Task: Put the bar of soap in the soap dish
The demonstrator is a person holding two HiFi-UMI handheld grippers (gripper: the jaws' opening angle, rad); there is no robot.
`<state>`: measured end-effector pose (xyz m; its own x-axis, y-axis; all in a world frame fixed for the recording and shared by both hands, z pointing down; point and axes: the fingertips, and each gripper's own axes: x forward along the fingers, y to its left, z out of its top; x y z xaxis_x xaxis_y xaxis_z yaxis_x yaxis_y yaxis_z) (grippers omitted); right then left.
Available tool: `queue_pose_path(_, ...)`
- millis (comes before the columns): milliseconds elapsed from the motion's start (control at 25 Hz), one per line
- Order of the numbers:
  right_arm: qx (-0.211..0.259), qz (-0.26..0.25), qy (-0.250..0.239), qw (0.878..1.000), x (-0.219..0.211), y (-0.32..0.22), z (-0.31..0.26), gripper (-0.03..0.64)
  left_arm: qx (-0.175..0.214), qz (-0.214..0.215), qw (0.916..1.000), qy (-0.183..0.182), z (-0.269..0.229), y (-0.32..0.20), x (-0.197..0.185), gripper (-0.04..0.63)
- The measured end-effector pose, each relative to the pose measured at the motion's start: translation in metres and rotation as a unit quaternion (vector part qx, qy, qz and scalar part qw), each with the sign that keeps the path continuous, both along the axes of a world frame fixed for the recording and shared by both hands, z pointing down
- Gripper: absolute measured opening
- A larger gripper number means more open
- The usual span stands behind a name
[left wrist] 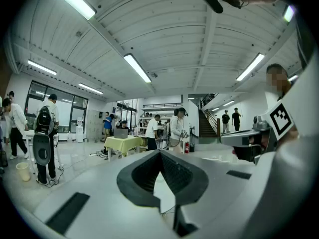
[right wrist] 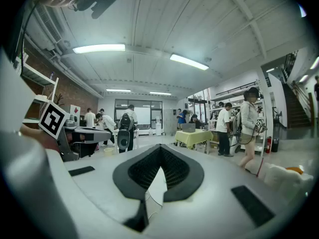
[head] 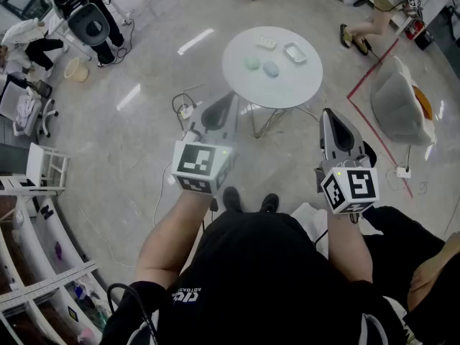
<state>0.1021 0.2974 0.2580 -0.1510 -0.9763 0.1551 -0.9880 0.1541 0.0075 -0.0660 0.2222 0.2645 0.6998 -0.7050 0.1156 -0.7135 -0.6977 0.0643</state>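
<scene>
We hold left gripper and right gripper fingers together, empty, well short of the round white table, pale green oval soap bar ahead, nearer left.

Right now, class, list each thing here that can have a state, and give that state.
Left gripper: fingers together, empty.
Right gripper: fingers together, empty.
Soap dish: on the table, looks empty.
Green bar: on table, outside dish.
Blue bar: on table, outside dish.
Pale bar: on table, outside dish.
</scene>
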Motion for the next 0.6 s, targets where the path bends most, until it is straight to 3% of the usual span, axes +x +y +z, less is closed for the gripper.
queue_pose_path(280,0.002,0.003,0.001,1.000,0.0001,-0.0033,0.0002,0.005,-0.008,0.014,0.9998,0.012,-0.0040,0.0014,0.0097,0.009)
queue_pose_path(600,0.013,0.015,-0.008,1.000,0.0057,-0.0008,-0.0039,0.005,0.006,-0.005,1.0000,0.003,-0.0041,-0.0005,0.0000,0.009)
